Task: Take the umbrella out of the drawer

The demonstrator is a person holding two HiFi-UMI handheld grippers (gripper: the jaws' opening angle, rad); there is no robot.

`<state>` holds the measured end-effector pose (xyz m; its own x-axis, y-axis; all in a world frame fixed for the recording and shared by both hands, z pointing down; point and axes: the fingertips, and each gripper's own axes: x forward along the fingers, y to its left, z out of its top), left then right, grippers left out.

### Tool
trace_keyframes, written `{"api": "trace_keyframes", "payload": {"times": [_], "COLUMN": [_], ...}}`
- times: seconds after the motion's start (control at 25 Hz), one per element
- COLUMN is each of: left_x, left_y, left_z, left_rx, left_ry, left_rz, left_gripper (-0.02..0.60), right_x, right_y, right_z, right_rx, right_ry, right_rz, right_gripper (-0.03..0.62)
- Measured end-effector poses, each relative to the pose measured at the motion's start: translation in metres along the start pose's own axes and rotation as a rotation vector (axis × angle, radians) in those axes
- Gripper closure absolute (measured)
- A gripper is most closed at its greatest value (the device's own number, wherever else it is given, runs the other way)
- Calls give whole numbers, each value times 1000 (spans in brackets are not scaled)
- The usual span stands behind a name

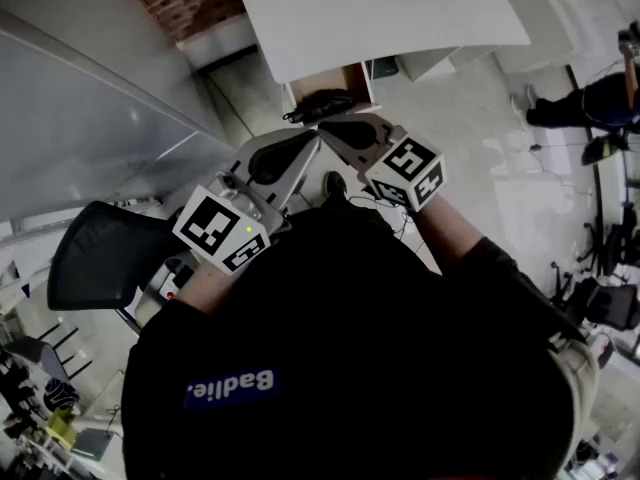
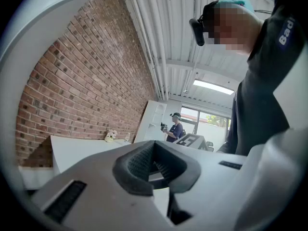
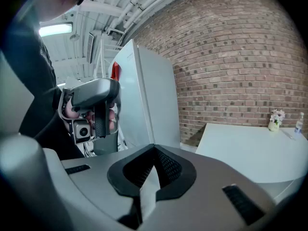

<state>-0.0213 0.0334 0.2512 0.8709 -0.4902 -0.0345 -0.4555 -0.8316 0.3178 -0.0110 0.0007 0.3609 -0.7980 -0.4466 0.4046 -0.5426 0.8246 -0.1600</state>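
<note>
Head view – seen from above the wearer's black cap (image 1: pixel 330 368).
- White desk (image 1: pixel 380 8) at the top of the frame; beneath its near edge, a pulled-out drawer (image 1: pixel 350 74) with a wood-coloured inside.
- Umbrella (image 1: pixel 320 105): black, folded, lying in the open drawer, with neither gripper touching it.
- Left gripper (image 1: pixel 300 146) and right gripper (image 1: pixel 335 130): held side by side in front of the person, tips close together and just short of the drawer.
- Black office chair (image 1: pixel 100 253) at the left; a second person (image 1: pixel 585 98) at the far right.

Left gripper view – the left gripper (image 2: pixel 154 148) has its jaws closed, tips meeting, with nothing between them. Beyond: a brick wall (image 2: pixel 86 81), the desk top (image 2: pixel 82 150) carrying a small pot of flowers (image 2: pixel 111 136), and a distant person (image 2: pixel 174 128).

Right gripper view – the right gripper (image 3: pixel 154 150) is likewise closed and empty. The left gripper (image 3: pixel 91 109) shows at the left, a white cabinet (image 3: pixel 149 95) is behind, and the desk (image 3: pixel 250 150) is at the right with the flowers (image 3: pixel 275 119) and a small bottle (image 3: pixel 299 123).
</note>
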Motion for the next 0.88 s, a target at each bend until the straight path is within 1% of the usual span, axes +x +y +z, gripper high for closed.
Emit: {"api": "trace_keyframes", "payload": {"times": [0.24,0.88], "left_x": [8,14], "left_y": [2,12], "left_z": [-3,-7], "left_rx": [-8,-36], "left_ry": [2,9], "left_rz": [3,30], "left_gripper": [580,580], "right_x": [-3,2], "right_y": [-9,-23], "right_z": [1,-3], "right_rx": [-10,6], "right_ry": [-4,9], "right_rz": [-3,8], "right_gripper": [565,565]}}
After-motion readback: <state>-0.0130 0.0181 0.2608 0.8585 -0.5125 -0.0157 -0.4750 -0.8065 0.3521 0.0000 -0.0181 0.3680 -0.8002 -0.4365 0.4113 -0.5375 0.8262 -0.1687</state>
